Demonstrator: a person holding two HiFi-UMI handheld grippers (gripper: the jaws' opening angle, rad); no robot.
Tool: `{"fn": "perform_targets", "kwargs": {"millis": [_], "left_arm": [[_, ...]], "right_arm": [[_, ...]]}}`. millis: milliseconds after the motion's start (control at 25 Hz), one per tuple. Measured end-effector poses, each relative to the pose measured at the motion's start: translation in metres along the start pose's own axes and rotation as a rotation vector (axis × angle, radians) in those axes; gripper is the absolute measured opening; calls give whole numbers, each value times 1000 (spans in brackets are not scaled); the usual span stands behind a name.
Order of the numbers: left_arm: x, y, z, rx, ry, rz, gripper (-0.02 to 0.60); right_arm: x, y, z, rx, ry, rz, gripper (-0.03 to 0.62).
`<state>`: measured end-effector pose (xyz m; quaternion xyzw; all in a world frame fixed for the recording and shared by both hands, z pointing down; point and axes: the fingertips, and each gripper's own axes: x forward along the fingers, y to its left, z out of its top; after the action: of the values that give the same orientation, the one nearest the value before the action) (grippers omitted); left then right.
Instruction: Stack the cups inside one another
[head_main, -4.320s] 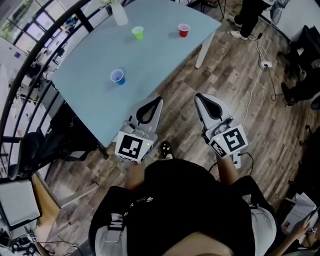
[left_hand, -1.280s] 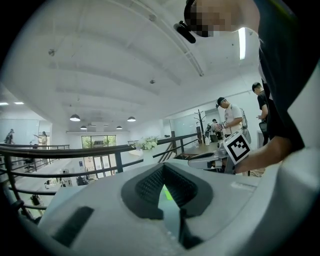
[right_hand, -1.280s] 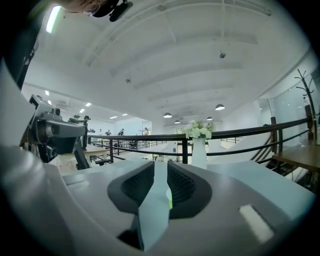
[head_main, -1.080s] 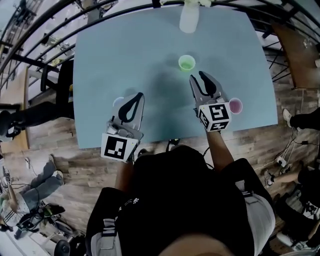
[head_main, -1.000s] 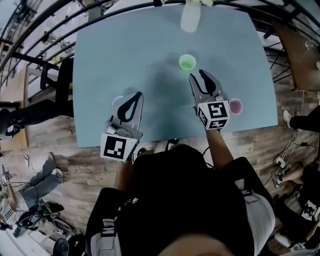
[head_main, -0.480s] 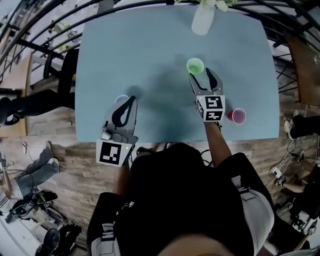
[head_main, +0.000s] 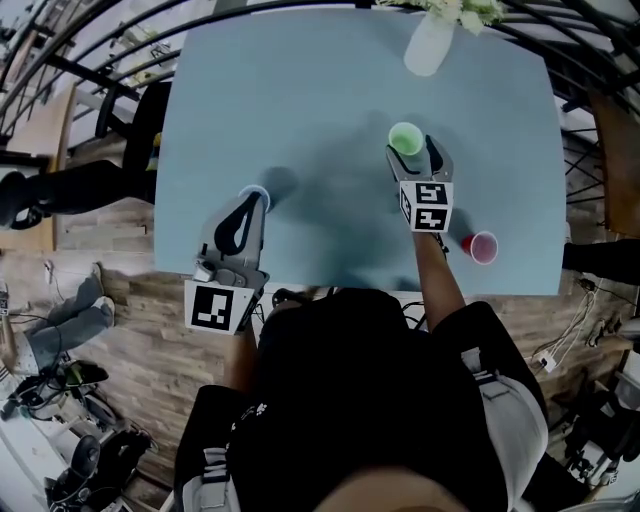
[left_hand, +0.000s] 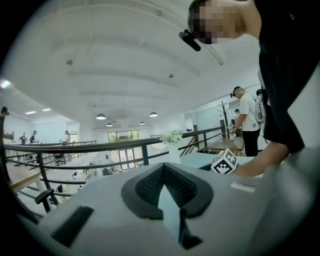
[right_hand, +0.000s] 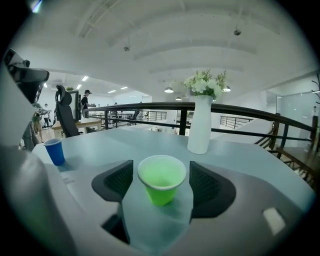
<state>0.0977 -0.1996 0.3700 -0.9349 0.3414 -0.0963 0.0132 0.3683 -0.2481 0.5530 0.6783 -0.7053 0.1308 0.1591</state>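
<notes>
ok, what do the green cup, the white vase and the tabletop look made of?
Green cup: likely thin plastic, translucent; light glows through its wall.
White vase: ceramic or frosted glass, smooth and matte; can't tell which.
Tabletop: pale blue-grey, perhaps laminate or painted board; satin, no grain, soft shadows.

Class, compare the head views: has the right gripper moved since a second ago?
Yes. The right gripper advanced to the green cup; its jaws have just been opening and now flank it, untouched.
</notes>
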Motion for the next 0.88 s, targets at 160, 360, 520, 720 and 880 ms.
{"fn": "perform_targets", "kwargs": {"millis": [160,360,520,720,880], "left_arm": [[-4,4,-3,-13,6,22,-9],[-7,9,-6,-15,17,48,-9],[-12,13,-9,-19,24,65,-9],[-19,14,-14,-9,27,71,-9],[-26,17,-11,-13,21,68,-9]], "right_arm": [[12,-4,-6,-5,27,2,359],[17,-4,-12,-8,43,16,359],[18,-3,-12,-20,43,22,344],[15,3,-11,-44,42,28,338],[5,9,-1,-56,25,26,339]]}}
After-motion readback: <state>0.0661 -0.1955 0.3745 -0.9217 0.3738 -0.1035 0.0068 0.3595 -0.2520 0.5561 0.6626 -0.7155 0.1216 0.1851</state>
